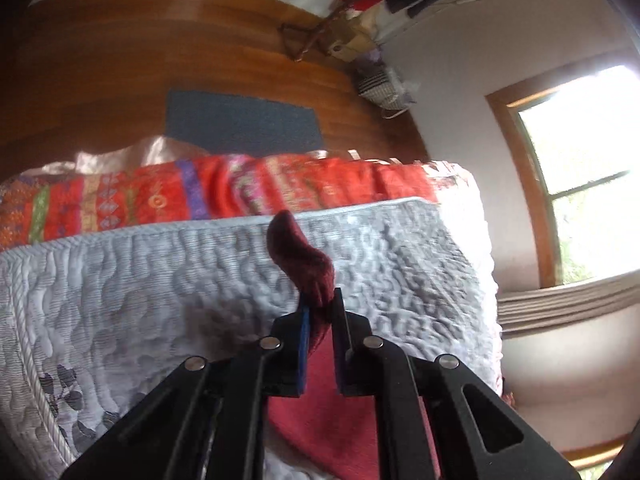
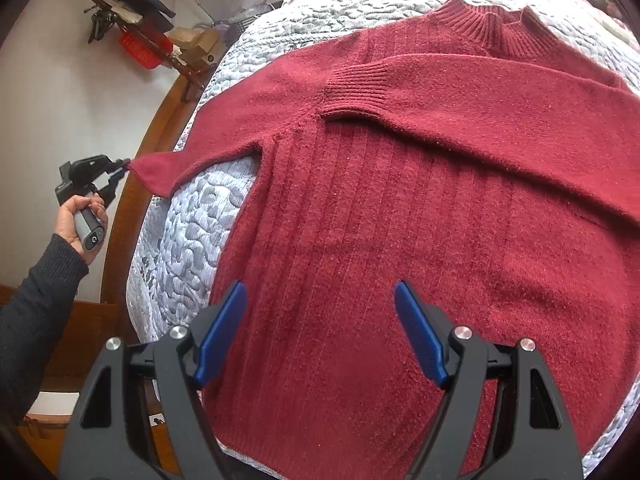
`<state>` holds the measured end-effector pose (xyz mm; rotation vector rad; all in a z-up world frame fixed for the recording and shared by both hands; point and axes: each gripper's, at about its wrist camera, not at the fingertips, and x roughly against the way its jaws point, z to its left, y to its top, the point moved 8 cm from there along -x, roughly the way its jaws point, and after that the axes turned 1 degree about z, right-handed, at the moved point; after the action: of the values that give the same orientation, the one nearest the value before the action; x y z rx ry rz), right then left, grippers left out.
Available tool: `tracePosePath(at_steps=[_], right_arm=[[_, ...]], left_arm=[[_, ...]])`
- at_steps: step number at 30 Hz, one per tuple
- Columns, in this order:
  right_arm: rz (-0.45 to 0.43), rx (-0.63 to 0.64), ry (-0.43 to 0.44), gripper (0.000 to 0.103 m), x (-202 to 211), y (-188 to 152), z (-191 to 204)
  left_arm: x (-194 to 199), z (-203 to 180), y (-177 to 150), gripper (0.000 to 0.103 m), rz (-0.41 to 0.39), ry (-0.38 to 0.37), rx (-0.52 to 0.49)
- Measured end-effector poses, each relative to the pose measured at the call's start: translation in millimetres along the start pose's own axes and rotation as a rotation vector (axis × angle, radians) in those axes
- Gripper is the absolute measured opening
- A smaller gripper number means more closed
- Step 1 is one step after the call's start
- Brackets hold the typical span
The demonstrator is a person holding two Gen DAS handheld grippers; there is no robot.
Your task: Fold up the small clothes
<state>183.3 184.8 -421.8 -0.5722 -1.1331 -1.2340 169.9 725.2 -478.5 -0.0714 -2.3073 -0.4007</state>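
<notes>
In the left wrist view, the left gripper (image 1: 320, 312) is seen pressed together on the cuff of the dark red ribbed knit sweater (image 1: 304, 256), whose tip pokes out beyond the fingers. Ahead of the gripper lies the pale grey quilted bed cover (image 1: 140, 280), with a red patterned blanket (image 1: 200, 196) further ahead and the wooden floor (image 1: 160, 60) beyond the bed edge. Only a small bite of knit is pinched, so the cuff could be lost if the sleeve is pulled hard.

In the right wrist view, the right gripper (image 2: 320, 320) is spread wide and holds nothing, hovering over the sweater's body (image 2: 400, 220), which is laid flat on the bed. Up and to its left, the left sleeve (image 2: 160, 170) is stretched past the bed edge by the left gripper (image 2: 120, 170). The other sleeve (image 2: 440, 96) is already folded across the chest. The stretched sleeve could drag the body sideways and spoil that fold. Open room is judged ample above the sweater.
</notes>
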Motion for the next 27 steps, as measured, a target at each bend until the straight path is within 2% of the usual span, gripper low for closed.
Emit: tracePosePath(at_steps=[3, 7, 10, 14, 18, 21, 24, 27], right_arm=[[-0.01, -0.029, 0.011, 0.076, 9.4, -2.1, -5.3], [-0.038, -0.068, 0.009, 0.076, 28.4, -5.0, -18.0], [-0.067, -0.102, 0.006, 0.076, 45.5, -7.5, -33.1], [-0.098, -0.191, 0.014, 0.076, 67.8, -15.8, -66.1], [-0.12, -0.313, 0.044, 0.076, 83.5, -21.3, -110.9], [-0.13, -0.435, 0.097, 0.076, 90.8, -24.2, -149.6], [-0.137, -0.538, 0.157, 0.076, 91.6, -23.4, -184.0], [-0.151, -0.587, 0.164, 0.076, 91.1, -16.9, -212.2]], left_arm=[[35.6, -83.1, -15.2, 0.009, -0.031, -0.11, -0.158], [68.5, -190.0, -62.2, 0.009, -0.042, -0.219, -0.386], [75.7, -255.6, -114.7, 0.009, -0.026, -0.271, -0.546], [59.2, -319.9, -199.3, 0.009, 0.046, -0.318, -0.713], [32.7, -350.4, -293.2, 0.009, 0.147, -0.346, -0.831], [4.6, -360.5, -361.8, 0.009, 0.223, -0.342, -0.918], [-31.3, -353.8, -421.8, 0.009, 0.32, -0.312, -0.971], [-68.8, -334.3, -469.8, 0.009, 0.408, -0.26, -1.015]])
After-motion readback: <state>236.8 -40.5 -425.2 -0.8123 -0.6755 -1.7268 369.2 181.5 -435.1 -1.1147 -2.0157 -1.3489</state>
